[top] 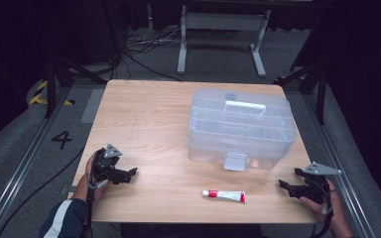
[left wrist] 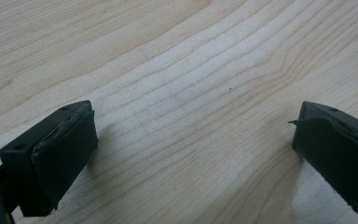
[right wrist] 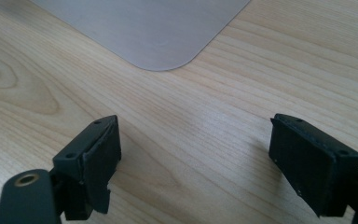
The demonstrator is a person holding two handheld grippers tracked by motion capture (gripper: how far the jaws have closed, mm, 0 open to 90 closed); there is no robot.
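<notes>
Both hand-held grippers rest low on the wooden worktop (top: 144,119), and neither has hold of anything. At the lower left of the high view the left hand-held gripper (top: 129,173) points toward the middle of the frame; in its own view the two jaws stand wide apart with only bare wood grain between them. At the lower right the right hand-held gripper (top: 285,186) points to the left, and in its own view its jaws (right wrist: 191,163) are also spread wide and empty, with the rounded grey corner of the box (right wrist: 168,37) lying ahead in the upper part of that frame.

Between the two, near the bottom centre of the high view, lies a small white tube with red marks and a red cap (top: 223,195). Its long axis runs almost left to right across the frame, parallel to the near edge of the worktop, with the cap end on the right. Just above it stands the clear plastic storage box (top: 240,129), closed, with its latch (top: 235,161) facing the tube.

I judge the right hand-held gripper to be the nearer one: the tube lies to its left, almost in line with its pointing direction, so it would meet the cap end first. For a grip across the narrow body, the jaws would need to come from above or turn crosswise.
</notes>
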